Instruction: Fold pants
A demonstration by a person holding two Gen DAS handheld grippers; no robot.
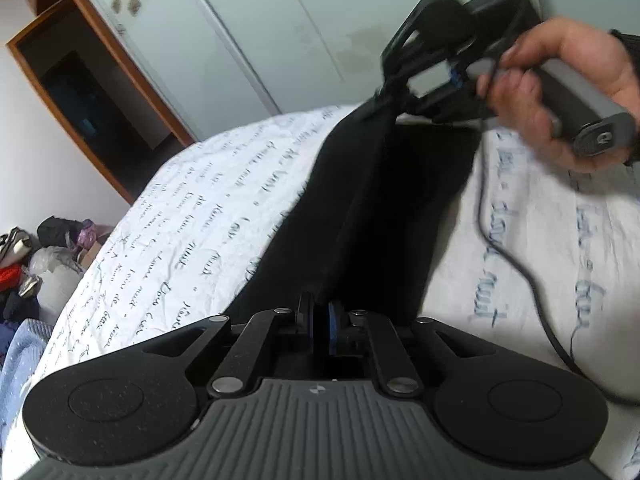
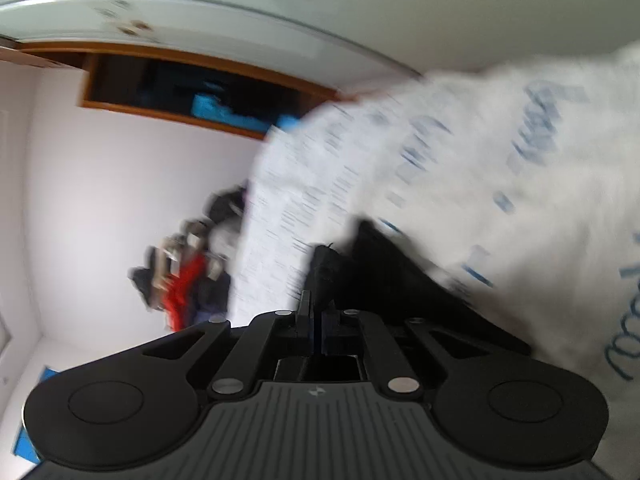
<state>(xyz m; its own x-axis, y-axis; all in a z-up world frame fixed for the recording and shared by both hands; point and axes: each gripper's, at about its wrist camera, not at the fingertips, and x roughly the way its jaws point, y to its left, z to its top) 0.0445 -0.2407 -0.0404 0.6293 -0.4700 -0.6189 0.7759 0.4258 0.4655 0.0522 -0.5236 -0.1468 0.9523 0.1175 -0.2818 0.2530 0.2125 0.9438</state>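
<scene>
Black pants (image 1: 380, 200) lie stretched along a bed covered by a white sheet with script print (image 1: 200, 220). My left gripper (image 1: 320, 320) is shut on the near end of the dark fabric, which runs straight into its jaws. At the far end a hand (image 1: 560, 92) holds my right gripper (image 1: 378, 98), pinched on the pants and lifting that edge off the sheet. The right wrist view is blurred: the right gripper (image 2: 316, 320) has its jaws together with black pants fabric (image 2: 380, 280) at and just beyond them, over the sheet (image 2: 440, 160).
A black cable (image 1: 516, 264) trails from the right gripper across the sheet. Pale wardrobe doors (image 1: 240, 40) and a wooden-framed niche (image 1: 88, 100) stand behind the bed. A pile of clothes (image 1: 32, 264) lies on the floor at the left, beside a light-blue blanket (image 1: 20, 360).
</scene>
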